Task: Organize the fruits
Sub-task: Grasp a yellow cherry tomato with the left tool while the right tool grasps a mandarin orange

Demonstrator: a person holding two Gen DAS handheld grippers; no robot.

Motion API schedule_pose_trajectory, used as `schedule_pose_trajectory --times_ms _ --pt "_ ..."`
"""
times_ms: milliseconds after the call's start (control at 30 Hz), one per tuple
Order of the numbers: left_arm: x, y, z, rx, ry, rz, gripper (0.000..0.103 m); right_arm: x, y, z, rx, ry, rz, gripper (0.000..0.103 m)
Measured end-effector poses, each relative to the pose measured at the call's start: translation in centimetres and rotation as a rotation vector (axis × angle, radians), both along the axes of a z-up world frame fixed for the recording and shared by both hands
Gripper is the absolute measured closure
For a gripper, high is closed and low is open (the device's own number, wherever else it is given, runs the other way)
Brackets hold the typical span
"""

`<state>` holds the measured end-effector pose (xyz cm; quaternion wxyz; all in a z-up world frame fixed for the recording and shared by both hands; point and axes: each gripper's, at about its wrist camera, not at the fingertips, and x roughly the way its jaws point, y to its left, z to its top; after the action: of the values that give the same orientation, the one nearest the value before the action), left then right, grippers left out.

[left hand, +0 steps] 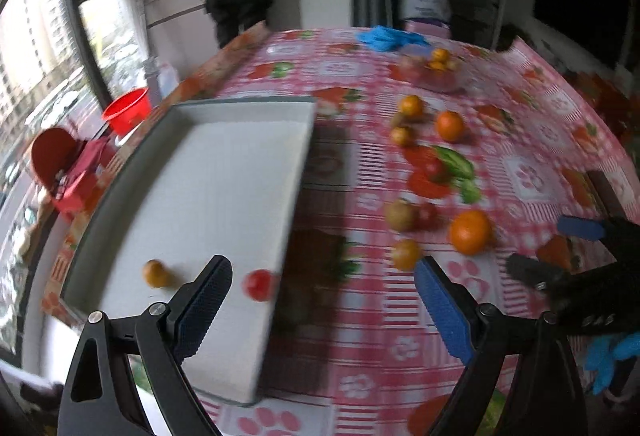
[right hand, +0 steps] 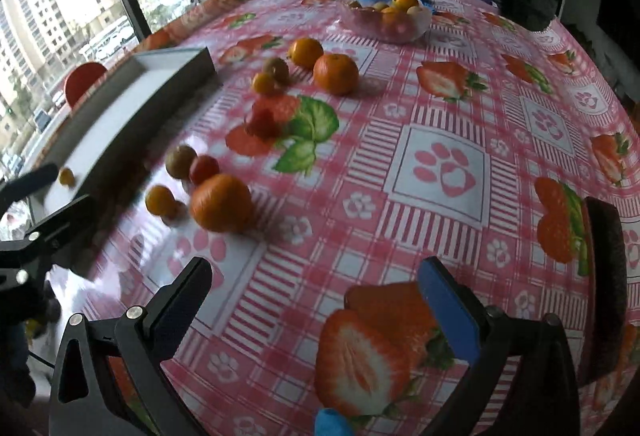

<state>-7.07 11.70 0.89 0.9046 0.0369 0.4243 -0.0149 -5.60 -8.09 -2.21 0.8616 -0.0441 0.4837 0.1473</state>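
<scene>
A white tray with a grey rim lies on the left of the table, and it also shows in the right wrist view. It holds a small orange fruit and a red tomato. My left gripper hangs open over the tray's right edge, empty. Loose fruit lies to its right: a large orange, a small orange, a brown-green fruit and a tomato. My right gripper is open over bare tablecloth just in front of the large orange.
More oranges and a tomato lie mid-table. A clear bowl of fruit stands at the back beside blue gloves. A person stands beyond the table. A red bucket sits by the window. A dark object lies at the right edge.
</scene>
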Motion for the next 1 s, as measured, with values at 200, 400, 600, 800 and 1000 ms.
schedule_pose_trajectory --times_ms 200,400,600,800,1000 --pt "0.9 -3.0 -1.2 0.029 0.015 -0.053 0.01 -0.6 -1.3 -0.8 -0.039 -0.006 -0.016 0.0" --pt "2.2 -4.0 -2.7 0.052 0.049 -0.046 0.01 -1.2 -1.9 -1.4 -0.081 -0.036 -0.006 0.0" --pt "3.3 -3.6 -3.9 0.023 0.105 -0.017 0.03 -1.4 -2.0 -1.4 -0.071 -0.062 -0.001 0.0" --pt "3.7 -3.6 -4.3 -0.015 0.126 -0.016 0.042 -1.7 -2.1 -1.5 -0.063 -0.085 0.005 0.0" --pt "3.6 -4.5 -4.2 -0.037 0.128 -0.062 0.071 -1.6 -2.1 -1.5 -0.065 -0.08 0.007 0.0"
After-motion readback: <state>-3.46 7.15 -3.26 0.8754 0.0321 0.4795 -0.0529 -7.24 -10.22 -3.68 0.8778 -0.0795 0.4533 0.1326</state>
